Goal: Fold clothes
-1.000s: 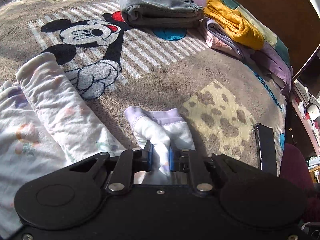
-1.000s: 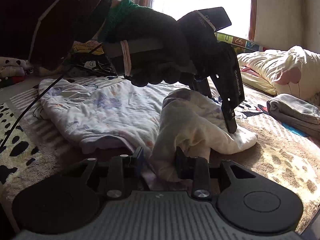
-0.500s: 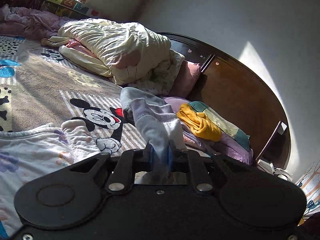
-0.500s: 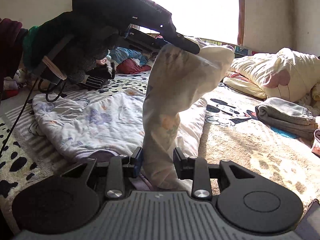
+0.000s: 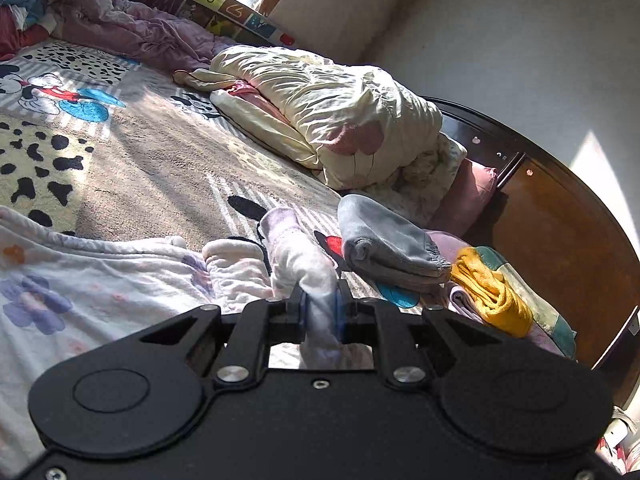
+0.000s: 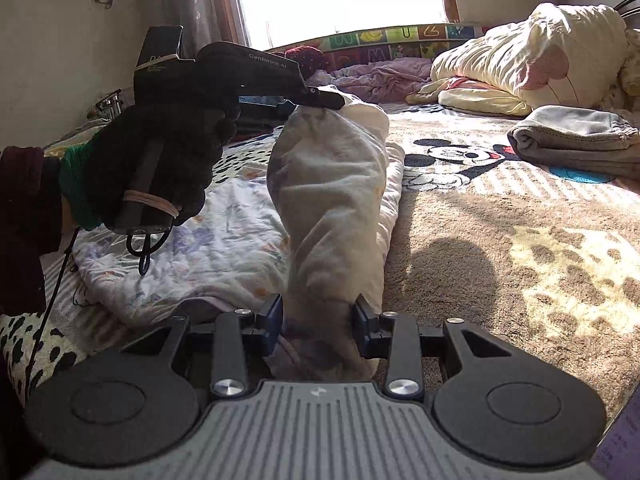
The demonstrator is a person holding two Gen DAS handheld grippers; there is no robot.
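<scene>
A white floral garment (image 6: 224, 240) lies spread on the bed, and one long part of it (image 6: 332, 200) is lifted into a thick upright strip. My left gripper (image 6: 320, 102), held by a black-gloved hand (image 6: 160, 160), is shut on the strip's upper end. From the left wrist view that end (image 5: 296, 256) runs out between the left gripper's (image 5: 320, 312) blue pads. My right gripper (image 6: 318, 320) holds the strip's lower end. Its jaws are opening, with the cloth still filling the gap and touching both pads.
A folded grey garment (image 6: 572, 136) lies to the right on the cartoon-print blanket (image 6: 500, 240). Beside it is a stack with a yellow piece (image 5: 492, 296). A cream duvet (image 5: 332, 120), a purple blanket (image 5: 140, 36) and the dark wooden headboard (image 5: 560, 232) border the bed.
The left gripper lifted the garment's end off the bed and carried it up and to the left in the right wrist view. The cloth now stands stretched between both grippers.
</scene>
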